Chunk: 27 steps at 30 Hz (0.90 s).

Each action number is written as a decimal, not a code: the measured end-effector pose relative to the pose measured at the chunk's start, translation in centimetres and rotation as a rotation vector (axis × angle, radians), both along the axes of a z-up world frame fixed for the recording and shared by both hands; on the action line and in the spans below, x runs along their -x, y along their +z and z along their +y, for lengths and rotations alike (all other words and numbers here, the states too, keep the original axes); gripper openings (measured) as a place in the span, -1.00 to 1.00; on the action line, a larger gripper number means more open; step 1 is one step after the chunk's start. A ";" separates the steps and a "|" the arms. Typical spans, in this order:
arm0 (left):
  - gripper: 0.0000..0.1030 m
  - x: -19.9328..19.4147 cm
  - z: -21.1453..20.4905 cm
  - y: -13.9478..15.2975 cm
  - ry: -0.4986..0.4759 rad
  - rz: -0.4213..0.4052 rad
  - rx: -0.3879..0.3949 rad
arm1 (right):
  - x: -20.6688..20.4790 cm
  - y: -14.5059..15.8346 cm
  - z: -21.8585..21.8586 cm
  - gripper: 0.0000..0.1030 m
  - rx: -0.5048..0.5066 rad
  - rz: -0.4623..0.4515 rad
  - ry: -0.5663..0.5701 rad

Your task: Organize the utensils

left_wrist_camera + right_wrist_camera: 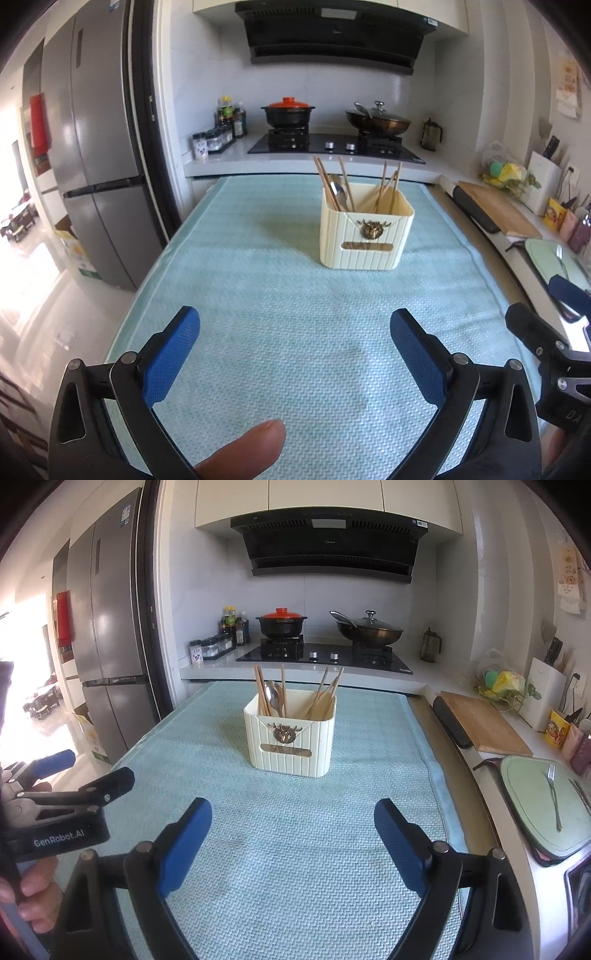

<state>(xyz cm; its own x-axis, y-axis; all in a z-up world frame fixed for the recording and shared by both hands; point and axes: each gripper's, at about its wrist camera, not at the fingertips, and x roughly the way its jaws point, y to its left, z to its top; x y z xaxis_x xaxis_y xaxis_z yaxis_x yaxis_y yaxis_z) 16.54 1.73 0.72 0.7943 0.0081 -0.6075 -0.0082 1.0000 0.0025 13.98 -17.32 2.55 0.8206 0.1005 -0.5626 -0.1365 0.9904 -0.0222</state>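
Nearest the left wrist camera, a fingertip (255, 443) pokes up at the bottom edge, the rest of that hand cut off. The left hand-held gripper (295, 332) is spread wide with nothing between its blue pads (171, 360), held low and level over the pale teal mat (258, 295) that covers the surface. The right hand-held gripper (293, 819) is likewise spread wide and empty, poised over the same mat and pointing toward the stove. In the right wrist view the left tool's black body shows at the left edge, gripped by fingers (37, 886) that are only partly visible. Farther on, well apart from both tools, a cream ribbed utensil holder (291, 734) stands upright on the mat, with wooden chopsticks (325, 694) leaning in it and a metal spoon (274, 698) bowl-up among them; how the holder is divided inside cannot be made out. Off the mat to the right, a fork (554, 797) lies on a pale green tray (528, 812), whose far side is cut off by the frame, beside a wooden cutting board (484, 723). Beyond, a black pot with a red lid (281, 622) and a lidded wok (369, 629) sit on the stove.
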 end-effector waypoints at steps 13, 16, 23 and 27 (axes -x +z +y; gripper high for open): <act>0.99 0.8 0.2 0.4 0.003 0.006 -0.009 | 1.0 1.6 1.4 0.77 0.034 -0.018 0.027; 0.99 0.7 0.1 0.5 0.005 0.002 -0.018 | 1.1 1.5 1.4 0.77 0.035 -0.016 0.020; 0.99 1.0 -0.1 0.7 -0.002 -0.005 -0.029 | 1.0 1.3 1.5 0.77 0.038 -0.004 0.012; 0.99 1.0 0.0 0.8 0.004 -0.001 -0.028 | 0.9 1.4 1.3 0.77 0.034 0.000 0.007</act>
